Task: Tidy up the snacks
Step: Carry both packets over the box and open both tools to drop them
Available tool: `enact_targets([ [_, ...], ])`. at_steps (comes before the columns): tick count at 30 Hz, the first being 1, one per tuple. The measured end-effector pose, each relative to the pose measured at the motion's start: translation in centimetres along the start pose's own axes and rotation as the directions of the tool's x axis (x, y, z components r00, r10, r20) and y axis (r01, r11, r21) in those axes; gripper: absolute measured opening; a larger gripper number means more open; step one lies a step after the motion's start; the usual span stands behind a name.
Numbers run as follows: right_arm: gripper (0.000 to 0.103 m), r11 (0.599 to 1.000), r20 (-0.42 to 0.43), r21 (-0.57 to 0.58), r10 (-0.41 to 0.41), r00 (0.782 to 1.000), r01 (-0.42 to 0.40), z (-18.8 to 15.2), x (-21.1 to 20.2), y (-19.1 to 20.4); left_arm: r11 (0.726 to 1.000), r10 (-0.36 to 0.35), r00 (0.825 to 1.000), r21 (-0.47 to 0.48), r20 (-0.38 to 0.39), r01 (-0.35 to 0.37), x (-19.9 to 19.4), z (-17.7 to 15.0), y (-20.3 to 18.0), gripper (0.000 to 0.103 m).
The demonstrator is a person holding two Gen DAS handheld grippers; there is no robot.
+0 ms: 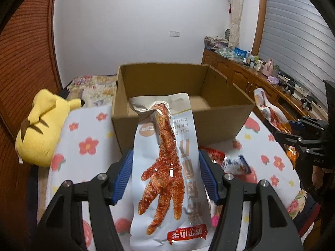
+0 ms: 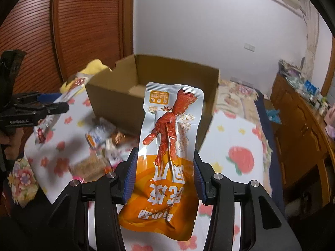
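My left gripper [image 1: 165,173] is shut on a pale blue chicken-foot snack packet [image 1: 165,163], held by its two edges above the bed. The blue pads [image 1: 123,177] press on both sides of it. My right gripper [image 2: 164,175] is shut on an orange and pale blue chicken-foot packet [image 2: 167,152] in the same way. An open cardboard box [image 1: 180,113] stands just beyond both packets; its floor looks bare. In the left wrist view the right gripper [image 1: 301,136] with its packet [image 1: 270,108] shows at the right edge. The left gripper [image 2: 37,106] shows at the left of the right wrist view.
Several loose snack packets [image 2: 102,144] lie on the flowered bedsheet [image 2: 240,152] in front of the box. A yellow plush toy [image 1: 41,129] lies to the left of the box. A wooden sideboard [image 1: 261,81] with clutter runs along the right. A brown slatted door [image 2: 83,25] stands behind.
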State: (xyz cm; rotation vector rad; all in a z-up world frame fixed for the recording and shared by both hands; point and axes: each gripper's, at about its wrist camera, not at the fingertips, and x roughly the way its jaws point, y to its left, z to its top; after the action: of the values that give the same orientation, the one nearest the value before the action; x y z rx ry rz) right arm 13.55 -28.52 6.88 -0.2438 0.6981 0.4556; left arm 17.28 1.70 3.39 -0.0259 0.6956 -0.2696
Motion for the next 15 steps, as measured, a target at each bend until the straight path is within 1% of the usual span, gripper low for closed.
enact_targets([
  [7, 0.048, 0.999, 0.033, -0.033, 0.021, 0.999, -0.020, 4.3, 1.2, 0.5, 1.000, 0.004, 1.000, 0.021, 0.025, -0.005, 0.8, 4.4, -0.3, 0.061],
  [15, 0.049, 0.997, 0.042, -0.044, 0.060, 0.997, -0.059, 9.1, 4.4, -0.5, 0.999, 0.026, 1.000, 0.030, 0.011, -0.026, 3.4, 9.1, 0.0, 0.061],
])
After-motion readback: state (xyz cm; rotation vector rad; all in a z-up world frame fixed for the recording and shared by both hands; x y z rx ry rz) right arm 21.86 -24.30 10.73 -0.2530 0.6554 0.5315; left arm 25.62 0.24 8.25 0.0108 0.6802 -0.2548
